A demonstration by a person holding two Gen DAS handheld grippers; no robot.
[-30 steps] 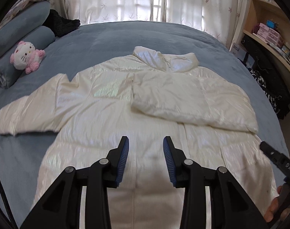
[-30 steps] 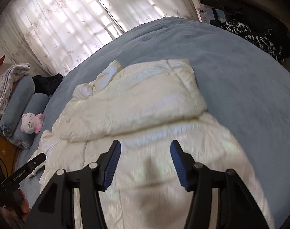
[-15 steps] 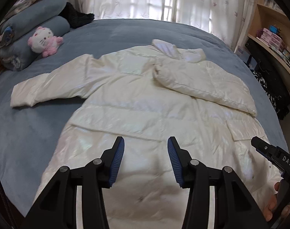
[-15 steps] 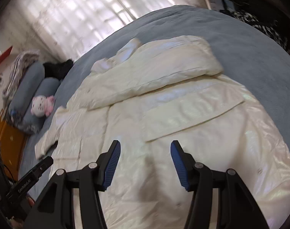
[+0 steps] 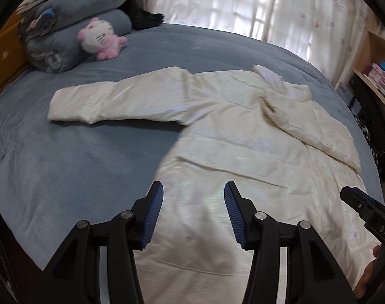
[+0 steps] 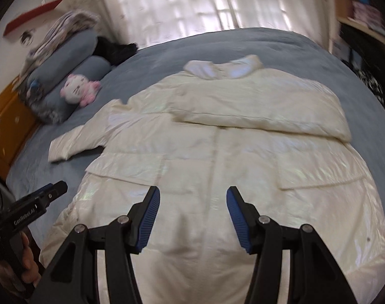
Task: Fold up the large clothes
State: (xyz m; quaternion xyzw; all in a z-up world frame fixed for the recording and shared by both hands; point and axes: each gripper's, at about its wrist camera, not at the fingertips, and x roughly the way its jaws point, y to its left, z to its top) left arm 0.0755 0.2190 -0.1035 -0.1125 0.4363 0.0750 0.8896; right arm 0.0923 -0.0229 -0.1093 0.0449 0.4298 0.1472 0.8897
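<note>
A cream padded coat [image 5: 243,136] lies flat on a bed [image 5: 78,157] covered in a blue-grey spread, its collar toward the window edge and its hem at the near edge. One sleeve [image 5: 116,103] stretches out flat across the spread toward the headboard side; the other sleeve [image 6: 263,116] is folded across the chest. Two flap pockets show on the lower front.

At the headboard end, blue-grey bolster pillows [image 5: 73,40] are stacked, with a pink and white plush cat [image 5: 101,38] leaning on them and a dark bundle [image 5: 144,17] behind. A patterned blanket [image 6: 65,27] tops the stack. Sheer curtains [image 5: 243,7] with a small leaf print hang bright along the far edge of the bed. A wooden shelf [image 5: 377,76] holds small boxes on the side opposite the headboard, with dark clothing beneath.

The left gripper [image 5: 193,212] hovers over the coat's lower side edge; its jaws have just been opening, stand partly apart and hold nothing. The right gripper [image 6: 192,212] hovers over the middle of the lower front, jaws likewise partly apart and empty.
</note>
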